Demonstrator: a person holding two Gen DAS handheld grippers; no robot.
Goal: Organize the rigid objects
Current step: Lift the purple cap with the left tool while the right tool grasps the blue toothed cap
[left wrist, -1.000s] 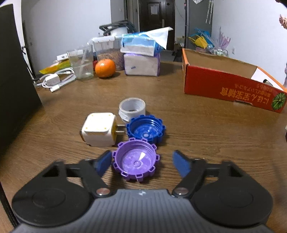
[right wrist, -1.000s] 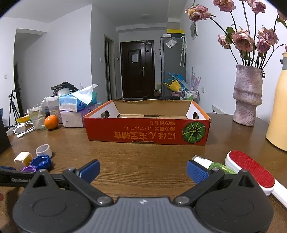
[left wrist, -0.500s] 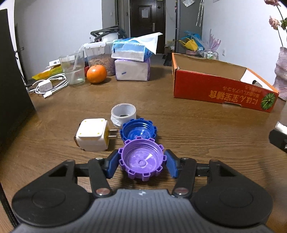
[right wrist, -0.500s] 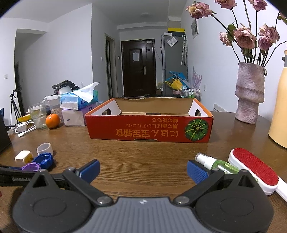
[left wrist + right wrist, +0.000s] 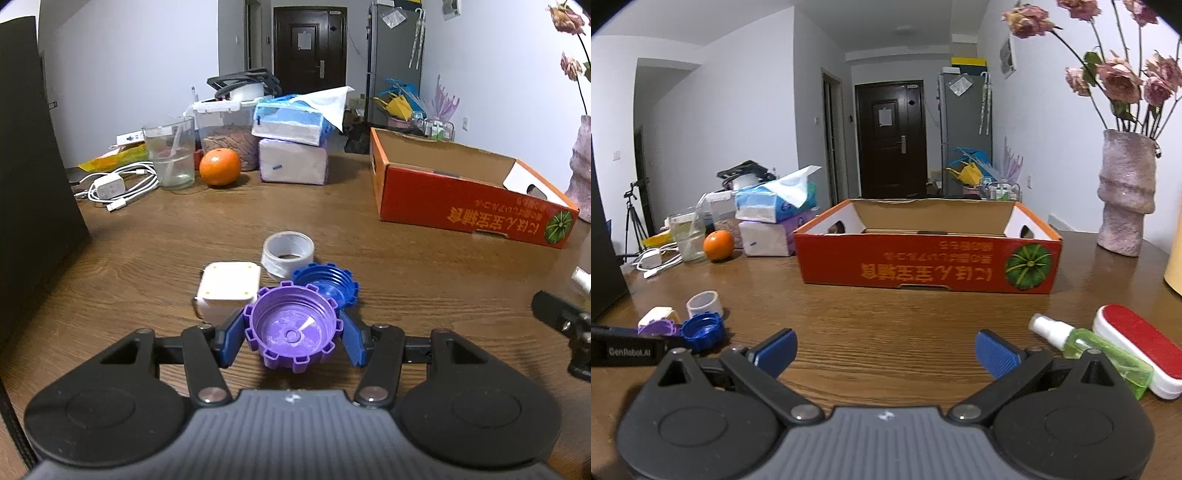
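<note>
My left gripper (image 5: 293,334) is shut on a purple notched bottle cap (image 5: 293,330), its blue pads pressing both sides, the cap raised a little off the wooden table (image 5: 424,280). Behind it lie a blue notched cap (image 5: 332,284), a white plug adapter (image 5: 229,288) and a white tape roll (image 5: 288,251). The red cardboard box (image 5: 469,206) stands open-topped at the far right. In the right wrist view my right gripper (image 5: 886,352) hangs open over bare table, with a green spray bottle (image 5: 1097,349) and a red lint brush (image 5: 1137,347) at its right. The box (image 5: 927,266) faces it.
At the back left are a glass of water (image 5: 170,155), an orange (image 5: 219,166), tissue packs (image 5: 291,147) and a white charger cable (image 5: 118,186). A black panel (image 5: 29,184) bounds the left side. A vase with dried roses (image 5: 1126,192) stands at the far right.
The left gripper closed around the purple cap and lifted it slightly, tilting up. The right gripper drifted a little closer to the spray bottle and stayed open.
</note>
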